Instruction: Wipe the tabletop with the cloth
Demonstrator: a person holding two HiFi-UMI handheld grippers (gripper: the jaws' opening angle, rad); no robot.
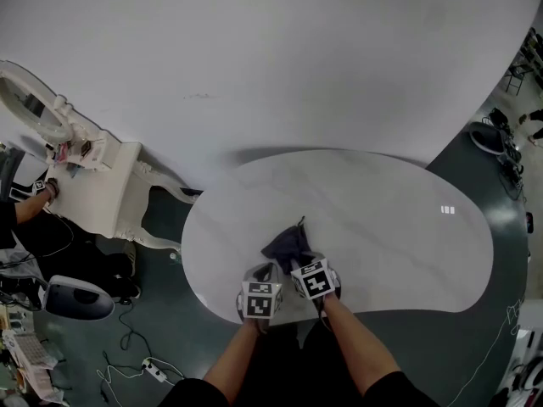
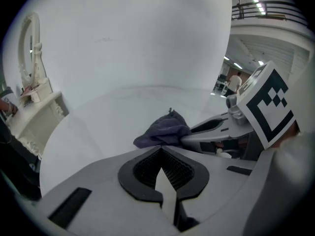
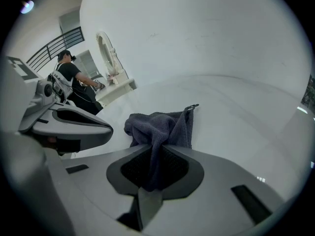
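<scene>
One cloth (image 3: 162,127), pinched in right tongs (image 3: 156,154), lies beside closed left tongs (image 2: 162,156).

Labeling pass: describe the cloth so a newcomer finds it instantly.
Find the big white kidney-shaped table in the head view. Near its front edge, the right gripper pinches a crumpled dark cloth, the only dark, soft thing on that white top.

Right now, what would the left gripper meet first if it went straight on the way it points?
Probably the cloth, lying on the tabletop just past the shut left gripper; depth is unclear.
</scene>
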